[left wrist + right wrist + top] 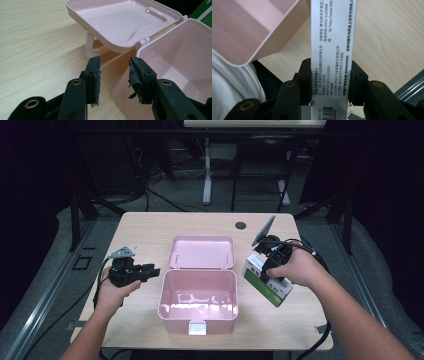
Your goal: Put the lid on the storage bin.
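Observation:
A pink plastic box (198,297) stands open in the middle of the table, its lid (201,252) laid back behind it. My right gripper (267,265) is shut on a white and green carton (267,280), held tilted above the table just right of the box. In the right gripper view the carton's white printed side (333,50) runs up between my pads (305,75), and the pink box rim (262,47) lies at upper left. My left gripper (150,270) stands open to the left of the box, nothing between its fingers (93,75); the pink box (175,65) is right ahead.
The pale wooden table (140,230) has a dark round hole (241,225) near its back right. A white clasp (196,328) sits at the box's front. Table legs and cables lie on the floor beyond the far edge.

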The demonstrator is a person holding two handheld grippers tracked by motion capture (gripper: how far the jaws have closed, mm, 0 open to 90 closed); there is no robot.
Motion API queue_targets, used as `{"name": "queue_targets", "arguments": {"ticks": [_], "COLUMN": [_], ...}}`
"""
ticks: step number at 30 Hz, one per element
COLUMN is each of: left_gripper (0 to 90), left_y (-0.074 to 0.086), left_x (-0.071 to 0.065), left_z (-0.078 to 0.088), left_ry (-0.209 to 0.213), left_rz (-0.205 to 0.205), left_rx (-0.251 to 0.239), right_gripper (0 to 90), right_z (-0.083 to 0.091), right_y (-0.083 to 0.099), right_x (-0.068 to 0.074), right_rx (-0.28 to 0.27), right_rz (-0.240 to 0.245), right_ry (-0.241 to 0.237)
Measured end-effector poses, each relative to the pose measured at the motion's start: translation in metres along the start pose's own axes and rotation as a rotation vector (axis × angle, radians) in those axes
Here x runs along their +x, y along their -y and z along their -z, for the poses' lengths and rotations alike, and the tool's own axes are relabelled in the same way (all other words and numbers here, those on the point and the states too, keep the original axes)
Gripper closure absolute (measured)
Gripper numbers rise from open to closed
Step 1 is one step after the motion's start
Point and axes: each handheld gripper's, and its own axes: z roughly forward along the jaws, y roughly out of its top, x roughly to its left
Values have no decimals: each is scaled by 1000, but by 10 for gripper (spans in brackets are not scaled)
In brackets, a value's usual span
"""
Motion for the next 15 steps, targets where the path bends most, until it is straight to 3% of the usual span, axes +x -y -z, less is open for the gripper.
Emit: {"name": "queue_targets", "arguments": {"ticks": [15], "left_gripper": [596], "left_y": [0], "left_x": [1], "left_z": [1], "left_ry": [1], "left_rz": [9], "left_rx": [-6], "right_gripper": [615], "right_z": [19], "right_y": [-7], "right_x": [20], "right_rx": [-15], "right_rz": [50], "right_ry": [3]}}
